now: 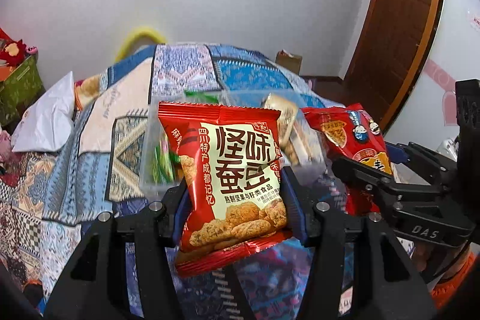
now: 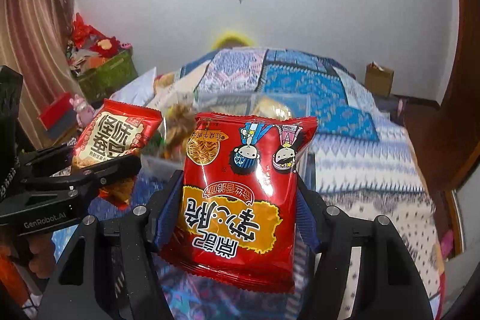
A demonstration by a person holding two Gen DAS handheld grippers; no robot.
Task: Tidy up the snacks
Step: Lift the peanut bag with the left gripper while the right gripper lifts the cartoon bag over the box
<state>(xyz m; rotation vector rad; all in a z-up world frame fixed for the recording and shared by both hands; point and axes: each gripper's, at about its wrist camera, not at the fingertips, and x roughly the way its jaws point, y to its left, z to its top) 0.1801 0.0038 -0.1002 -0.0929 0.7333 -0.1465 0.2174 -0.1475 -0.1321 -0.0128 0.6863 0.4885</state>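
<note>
My left gripper (image 1: pixel 235 194) is shut on a red and cream broad-bean snack packet (image 1: pixel 237 170), held upright above the bed. It also shows in the right wrist view (image 2: pixel 111 140). My right gripper (image 2: pixel 237 200) is shut on a red noodle-snack packet with cartoon figures (image 2: pixel 240 194), held upside down; it also shows in the left wrist view (image 1: pixel 351 137). Behind both packets a clear plastic box (image 1: pixel 150 170) sits on the bed with green sweets (image 1: pixel 163 161) and wrapped biscuits (image 1: pixel 288 122) inside. Both packets hang just in front of it.
A patterned blue quilt (image 2: pixel 345 116) covers the bed. A white pillow (image 1: pixel 51 122) lies at its left. A green box of red decorations (image 2: pixel 102 74) stands by the curtain. A cardboard box (image 2: pixel 379 78) sits beyond the bed near the wooden door (image 1: pixel 399 29).
</note>
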